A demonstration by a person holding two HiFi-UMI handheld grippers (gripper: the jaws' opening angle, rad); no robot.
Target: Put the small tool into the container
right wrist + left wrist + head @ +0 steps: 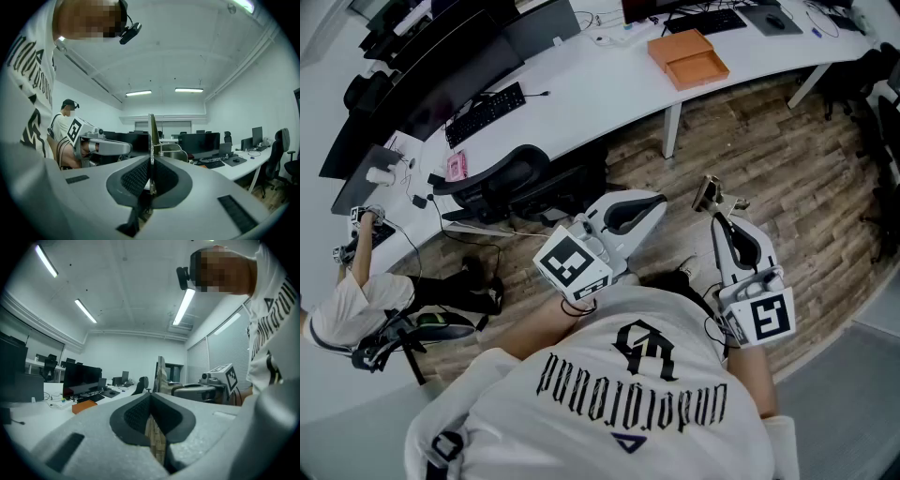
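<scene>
The left gripper and right gripper were each pressed together, with the wooden floor beneath them.

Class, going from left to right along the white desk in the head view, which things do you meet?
black keyboard → orange box → grey mouse mat

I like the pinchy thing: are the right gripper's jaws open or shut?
Shut: the right gripper has its jaws pinched on a thin metal tool; no gap shows.
</scene>
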